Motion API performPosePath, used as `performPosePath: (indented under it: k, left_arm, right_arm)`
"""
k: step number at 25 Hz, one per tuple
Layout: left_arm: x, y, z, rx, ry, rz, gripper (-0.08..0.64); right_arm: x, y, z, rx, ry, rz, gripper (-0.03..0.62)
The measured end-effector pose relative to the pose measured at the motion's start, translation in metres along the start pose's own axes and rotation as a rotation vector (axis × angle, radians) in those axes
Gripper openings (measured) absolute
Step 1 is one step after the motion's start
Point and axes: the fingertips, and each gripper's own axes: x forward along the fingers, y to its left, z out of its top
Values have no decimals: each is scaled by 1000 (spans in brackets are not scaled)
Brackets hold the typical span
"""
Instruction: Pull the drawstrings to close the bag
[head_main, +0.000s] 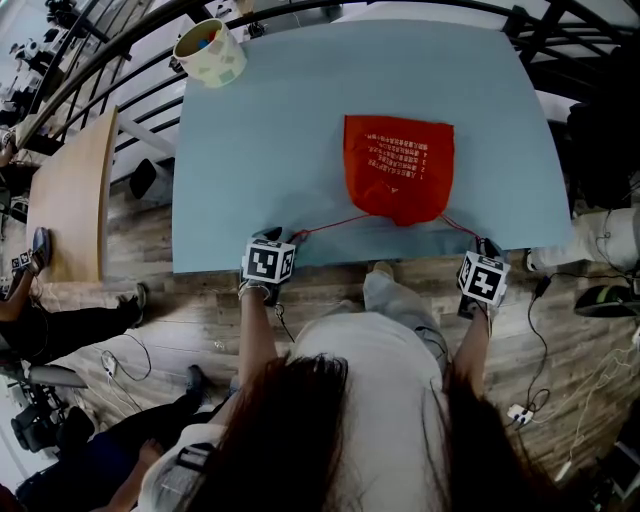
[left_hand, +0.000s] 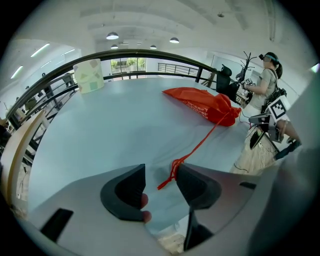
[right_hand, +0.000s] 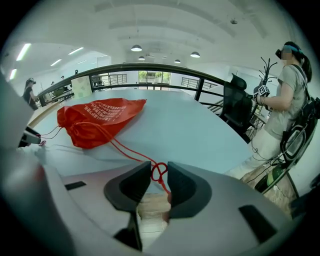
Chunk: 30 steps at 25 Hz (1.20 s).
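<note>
On the table, close to its near edge, the bag is laid flat: thin red cloth with white print, its near mouth gathered. It is judged light, limp and easily dragged, so the knotted cord ends are best gripped. The right cord is pinched at its knot by the right tool. The left tool is spread, with the left cord lying loose between its jaws.

- A pale blue rectangular desk stands on a grey-brown wood-plank floor.
- A light wooden table sits to its left.
- A black curved metal railing runs behind.
- Round ceiling lamps glow on a white ceiling.
- A black office chair stands nearby.
</note>
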Motion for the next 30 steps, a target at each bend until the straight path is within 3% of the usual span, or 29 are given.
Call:
performPosePath:
  k: [30]
  left_arm:
    - [-34,-6,-44,-1,-38,-6,206]
  right_arm:
    - [-50,30,-27,-44,-66,10,100]
